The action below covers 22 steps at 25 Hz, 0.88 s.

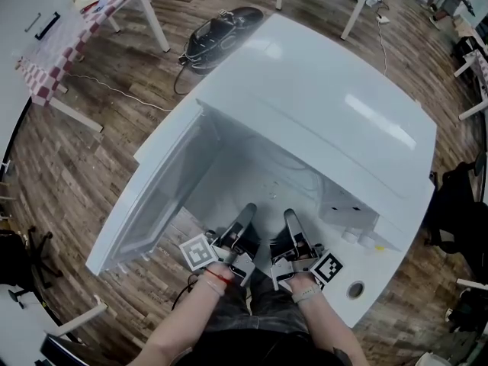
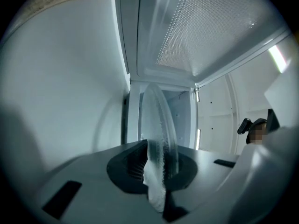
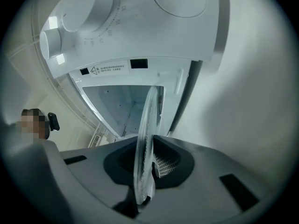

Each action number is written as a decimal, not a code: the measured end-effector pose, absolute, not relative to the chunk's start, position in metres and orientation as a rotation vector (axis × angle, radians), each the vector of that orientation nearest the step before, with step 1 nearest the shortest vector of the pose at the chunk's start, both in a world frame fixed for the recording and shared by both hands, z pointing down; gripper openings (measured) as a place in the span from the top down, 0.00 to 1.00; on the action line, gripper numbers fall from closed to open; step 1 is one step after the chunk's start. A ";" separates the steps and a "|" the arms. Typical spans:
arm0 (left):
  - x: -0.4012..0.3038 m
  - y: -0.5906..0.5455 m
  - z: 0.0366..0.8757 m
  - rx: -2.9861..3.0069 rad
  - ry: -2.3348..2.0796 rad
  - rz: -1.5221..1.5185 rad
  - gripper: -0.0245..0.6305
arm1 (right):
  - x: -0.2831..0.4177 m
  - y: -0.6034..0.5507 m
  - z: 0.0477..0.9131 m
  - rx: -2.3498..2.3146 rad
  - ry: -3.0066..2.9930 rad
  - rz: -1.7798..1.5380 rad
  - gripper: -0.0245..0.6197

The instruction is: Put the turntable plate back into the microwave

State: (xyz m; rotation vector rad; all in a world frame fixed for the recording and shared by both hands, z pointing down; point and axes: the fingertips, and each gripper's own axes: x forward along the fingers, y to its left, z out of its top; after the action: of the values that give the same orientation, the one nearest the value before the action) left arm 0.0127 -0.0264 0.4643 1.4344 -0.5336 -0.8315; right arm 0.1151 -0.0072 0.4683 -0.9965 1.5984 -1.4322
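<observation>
The clear glass turntable plate (image 2: 159, 120) stands edge-on between the jaws in the left gripper view, and my left gripper (image 2: 156, 171) is shut on its rim. My right gripper (image 3: 145, 169) is shut on the same plate (image 3: 145, 129). In the head view both grippers, left (image 1: 245, 218) and right (image 1: 291, 221), sit side by side at the mouth of the white microwave (image 1: 328, 105). They point into its cavity (image 1: 252, 178). The door (image 1: 156, 200) hangs open to the left. The plate itself is too transparent to make out in the head view.
The control panel with its round knobs (image 3: 65, 22) lies right of the opening. On the wooden floor are a black device with a cable (image 1: 217, 33), a table with a checkered cloth (image 1: 72, 29), white table legs and a black bag (image 1: 457, 197).
</observation>
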 end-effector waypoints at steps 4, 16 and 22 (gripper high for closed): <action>0.014 -0.030 0.466 1.434 -0.535 -0.838 0.91 | 0.117 -0.011 0.469 -1.000 1.593 -1.434 0.89; 0.017 -0.044 0.476 1.422 -0.581 -0.856 0.91 | 0.116 -0.005 0.477 -1.015 1.614 -1.465 0.89; 0.018 -0.043 0.475 1.434 -0.578 -0.863 0.91 | 0.104 0.000 0.477 -0.970 1.639 -1.507 0.89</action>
State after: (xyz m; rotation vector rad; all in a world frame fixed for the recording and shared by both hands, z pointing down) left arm 0.0180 -0.0433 0.4751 1.4336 -0.5780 -0.8633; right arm 0.1040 -0.0001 0.4770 -0.9705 1.6387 -1.5069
